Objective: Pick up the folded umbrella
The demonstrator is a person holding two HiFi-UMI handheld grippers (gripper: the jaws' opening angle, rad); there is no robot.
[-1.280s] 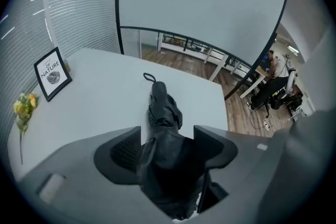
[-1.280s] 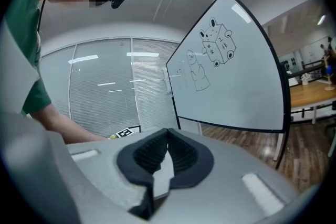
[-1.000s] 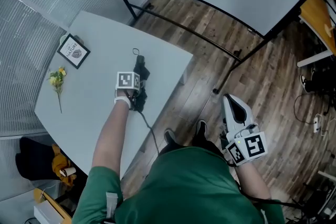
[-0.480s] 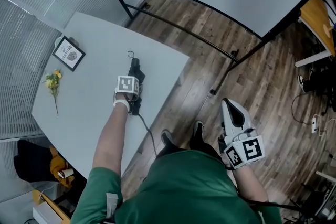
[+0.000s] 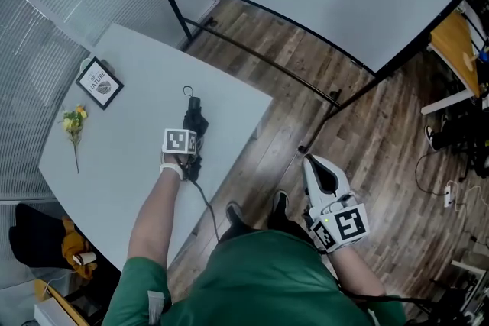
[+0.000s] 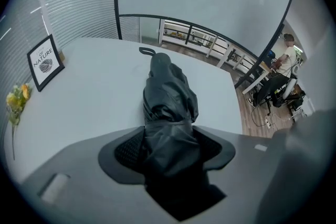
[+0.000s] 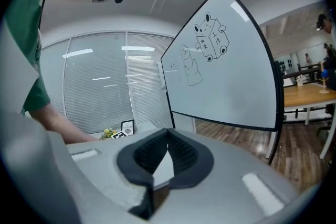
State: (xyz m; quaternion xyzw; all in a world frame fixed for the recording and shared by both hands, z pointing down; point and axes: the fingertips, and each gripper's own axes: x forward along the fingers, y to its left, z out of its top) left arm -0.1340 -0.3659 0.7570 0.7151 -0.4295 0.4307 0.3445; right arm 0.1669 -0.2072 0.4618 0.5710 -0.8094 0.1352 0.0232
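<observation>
Pale grey laminate is covering the worktop (image 5: 130,156), which is filling the left half of the head view. At its far left, one yellow flower sprig (image 5: 73,121) is lying flat. Just beyond it one small picture frame (image 5: 99,83) is standing propped, its print too small to read from above. Near the worktop's right edge the one folded umbrella (image 5: 194,117) is lying on the surface, black, with its strap loop pointing to the far side. Its near end is hiding under the left gripper (image 6: 167,148) and that gripper's marker cube. The left jaws have just been closing and are now pressing on the umbrella's bunched fabric from both sides. Right of the worktop, over the wooden floor (image 5: 367,126), the right gripper (image 7: 168,139) is hanging well apart from everything, its jaws meeting at the tips with nothing between them. The person's shoes are showing only in part past the green shirt. Two grippers are showing in all.
</observation>
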